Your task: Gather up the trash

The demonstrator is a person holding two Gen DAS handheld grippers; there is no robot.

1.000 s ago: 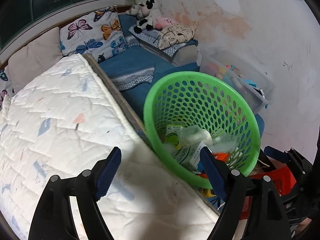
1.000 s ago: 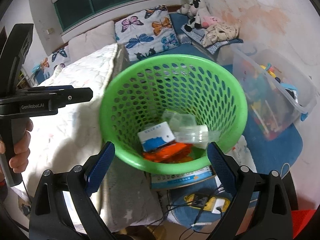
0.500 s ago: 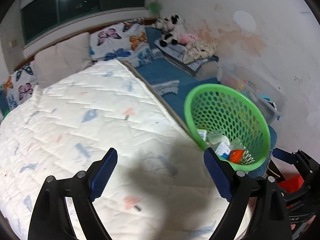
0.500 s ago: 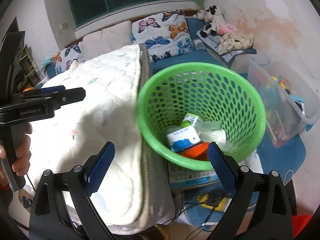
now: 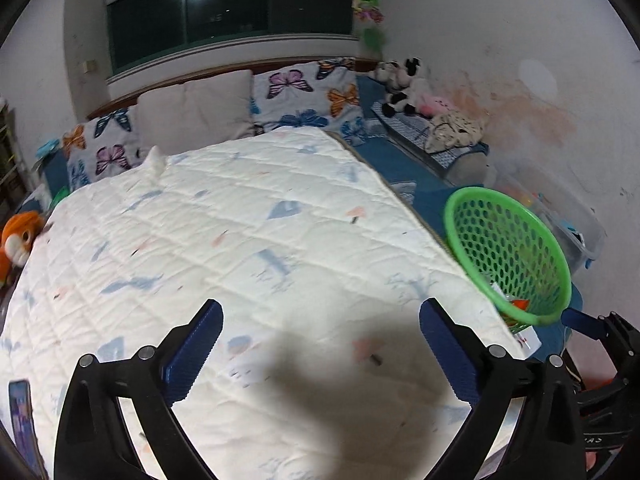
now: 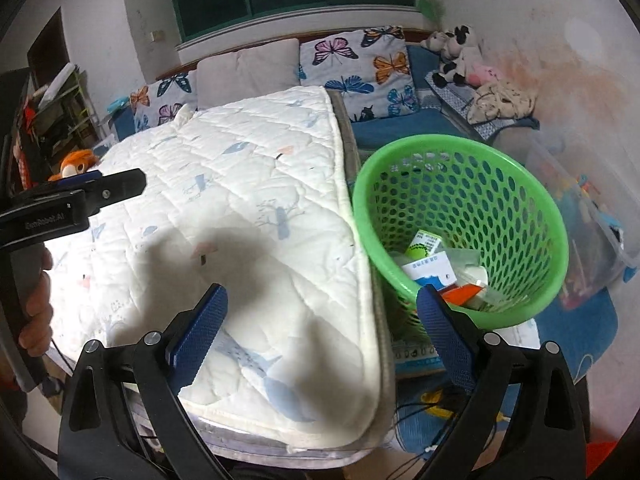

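Note:
A green mesh basket [image 6: 480, 200] stands on the floor against the bed's right side. It holds trash: a white and blue carton [image 6: 430, 270], an orange pack [image 6: 460, 294], a green and white box [image 6: 424, 242] and clear plastic. My right gripper [image 6: 322, 292] is open and empty above the quilt's edge, with its right finger over the basket's near rim. My left gripper [image 5: 321, 307] hangs over the white quilt [image 5: 240, 240], its jaws opening with nothing between them. The basket [image 5: 520, 240] lies to its right. A hand holds the left gripper [image 6: 120, 184] at the right view's left edge.
Butterfly pillows [image 5: 316, 96] and plush toys [image 5: 400, 88] line the bed's head. An orange plush [image 5: 20, 240] lies at the quilt's left. A clear storage box [image 6: 580, 220] of toys stands right of the basket. Cables [image 6: 436, 408] and a flat box [image 6: 416, 356] lie on the floor.
Both grippers drew back and left from the basket. The left one, earlier right at the basket's rim, now hangs over the quilt with wider jaws. The basket has shrunk in both views.

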